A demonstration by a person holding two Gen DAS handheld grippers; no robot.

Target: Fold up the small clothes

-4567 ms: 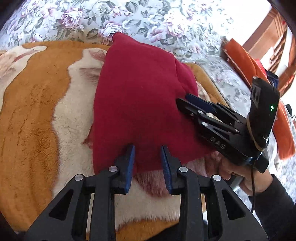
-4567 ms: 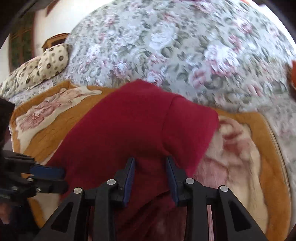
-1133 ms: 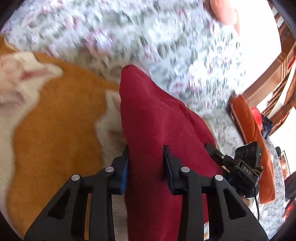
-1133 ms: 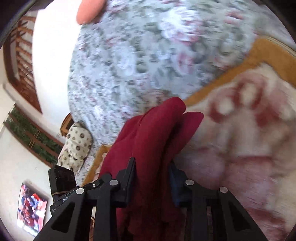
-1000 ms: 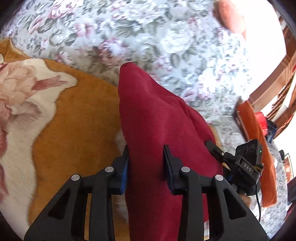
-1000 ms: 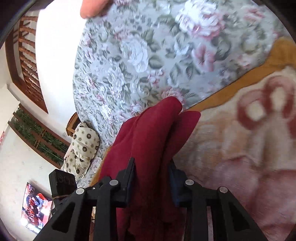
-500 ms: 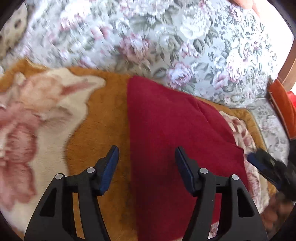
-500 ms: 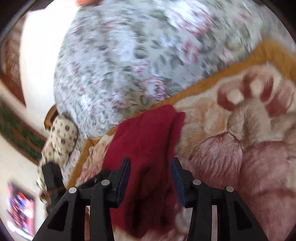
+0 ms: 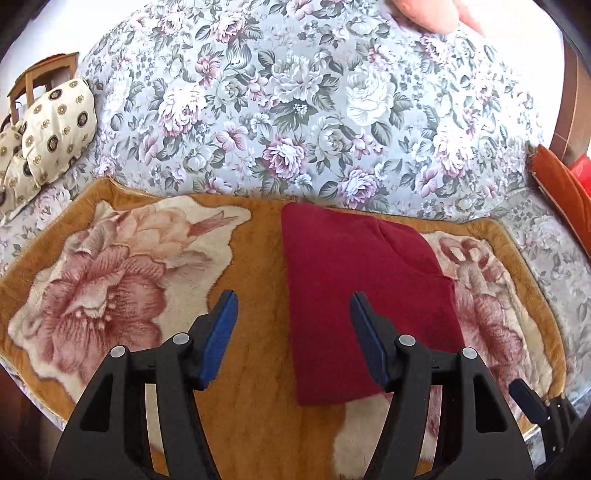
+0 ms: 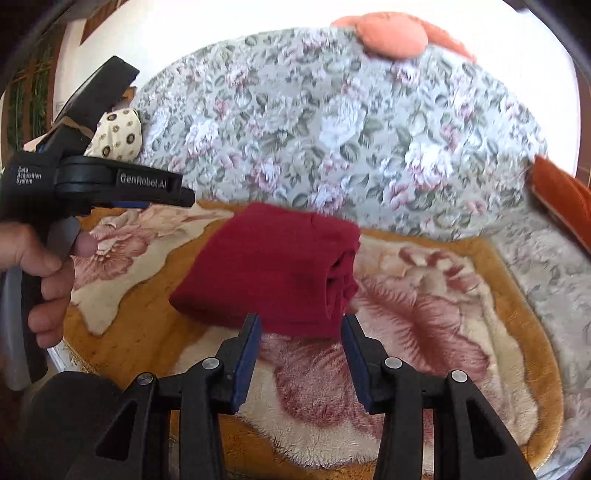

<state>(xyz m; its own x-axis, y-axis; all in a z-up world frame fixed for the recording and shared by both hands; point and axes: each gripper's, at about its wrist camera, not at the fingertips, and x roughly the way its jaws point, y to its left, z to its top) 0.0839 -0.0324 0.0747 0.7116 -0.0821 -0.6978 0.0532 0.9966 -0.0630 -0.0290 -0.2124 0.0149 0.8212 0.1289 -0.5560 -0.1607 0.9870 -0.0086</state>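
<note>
A dark red garment point(image 9: 362, 295) lies folded in a compact rectangle on an orange and cream floral blanket point(image 9: 122, 280). In the right wrist view the garment point(image 10: 273, 269) shows its stacked layers on its right side. My left gripper point(image 9: 291, 325) is open and empty, held just above and short of the garment's left edge. My right gripper point(image 10: 301, 343) is open and empty, just in front of the garment's near edge. The left gripper's body and the hand holding it show at the left of the right wrist view point(image 10: 92, 184).
The blanket lies on a grey floral bedspread point(image 9: 314, 103). Spotted cream pillows point(image 9: 48, 136) sit at the far left. An orange cushion point(image 10: 391, 33) lies at the far end, and an orange cloth point(image 9: 561, 184) at the right edge.
Both grippers held the red garment up a second ago. They have let go of it, opened, and drawn back; the garment now lies folded flat on the blanket.
</note>
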